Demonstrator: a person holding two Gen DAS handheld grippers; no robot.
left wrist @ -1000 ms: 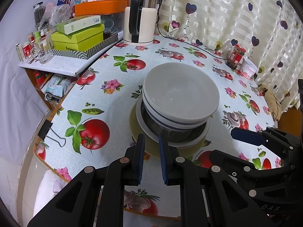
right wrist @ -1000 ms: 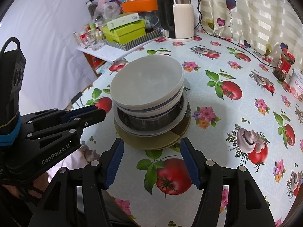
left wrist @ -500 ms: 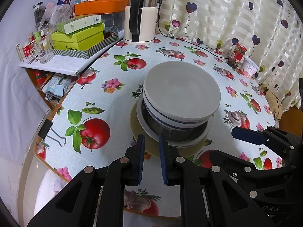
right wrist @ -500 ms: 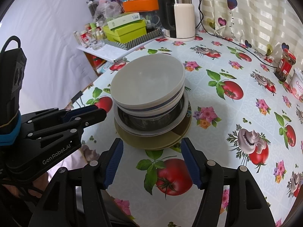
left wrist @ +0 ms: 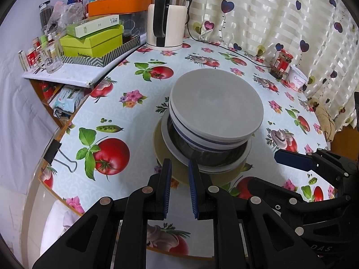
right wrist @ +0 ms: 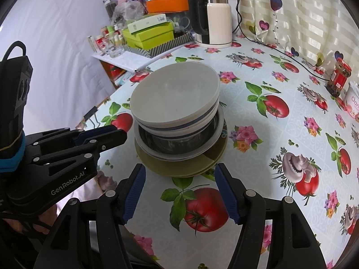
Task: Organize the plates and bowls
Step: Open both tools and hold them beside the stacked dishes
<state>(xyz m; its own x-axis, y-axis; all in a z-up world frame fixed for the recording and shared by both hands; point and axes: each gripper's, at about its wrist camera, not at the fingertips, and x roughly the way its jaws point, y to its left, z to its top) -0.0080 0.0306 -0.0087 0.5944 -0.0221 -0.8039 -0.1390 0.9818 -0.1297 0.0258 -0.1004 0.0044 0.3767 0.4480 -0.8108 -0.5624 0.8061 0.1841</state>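
Observation:
A stack of dishes stands on the table: a white bowl (left wrist: 215, 108) (right wrist: 175, 97) on top of a blue-banded bowl (right wrist: 179, 126), a steel bowl (left wrist: 202, 154), a white plate (left wrist: 226, 169) and an olive plate (left wrist: 161, 148) (right wrist: 179, 168) at the bottom. My left gripper (left wrist: 180, 168) is narrowly open and empty, its tips at the near rim of the olive plate. My right gripper (right wrist: 179, 170) is wide open and empty, its fingers flanking the stack's near edge. Each gripper shows in the other's view (left wrist: 291, 157) (right wrist: 101, 134).
A kettle (left wrist: 166, 29) (right wrist: 213, 20) stands at the back. Green boxes (left wrist: 94, 40) and glasses (left wrist: 49, 56) sit on a side shelf at left. A jar (left wrist: 281, 63) and a tub (left wrist: 297, 80) stand by the curtain at right. A binder clip (left wrist: 56, 154) grips the table edge.
The left gripper's jaws have opened slightly. Both grippers have edged a little closer to the stack; the dishes have not moved.

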